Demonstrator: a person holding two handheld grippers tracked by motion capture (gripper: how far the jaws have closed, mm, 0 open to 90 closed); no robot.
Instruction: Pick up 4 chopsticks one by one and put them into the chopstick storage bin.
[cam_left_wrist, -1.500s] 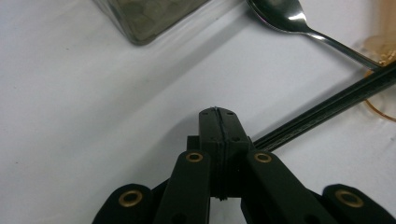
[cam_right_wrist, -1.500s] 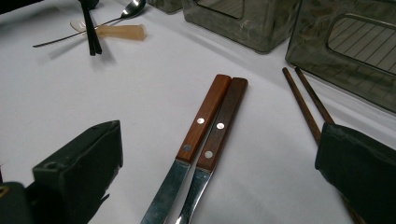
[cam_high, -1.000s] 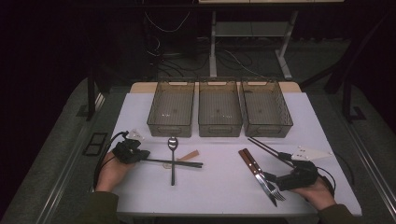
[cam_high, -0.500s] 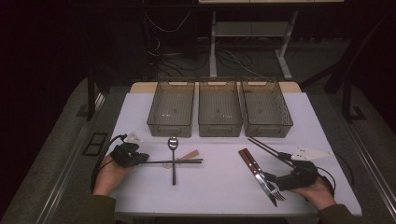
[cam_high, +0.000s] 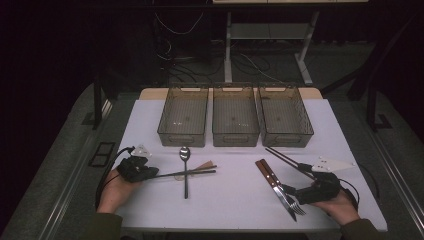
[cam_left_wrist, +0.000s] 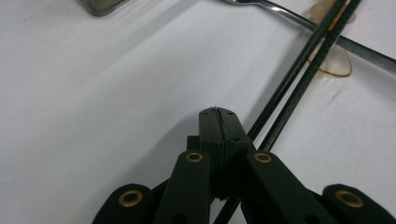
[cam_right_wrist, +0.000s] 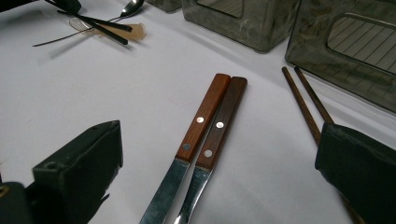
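My left gripper (cam_high: 150, 174) rests at the table's left front with its jaws shut and nothing between the pads (cam_left_wrist: 218, 117). A pair of black chopsticks (cam_left_wrist: 299, 70) runs along its right side and under its linkage, crossing a steel spoon (cam_high: 185, 172) and a tan translucent piece (cam_high: 202, 165). At the right front, my right gripper (cam_high: 295, 192) stands open. A wooden-handled knife (cam_right_wrist: 203, 119) and fork (cam_right_wrist: 222, 119) lie side by side between its pads. Brown chopsticks (cam_right_wrist: 303, 100) pass under its right pad.
Three wire-mesh bins (cam_high: 182, 137) stand in a row across the back of the white table (cam_high: 235, 200). A grey three-cornered plate (cam_high: 332, 162) sits on the right gripper. Cables trail from both grippers.
My left hand has shifted slightly left. The far ends of the black chopsticks have swung a little toward the bins. The right hand has kept still.
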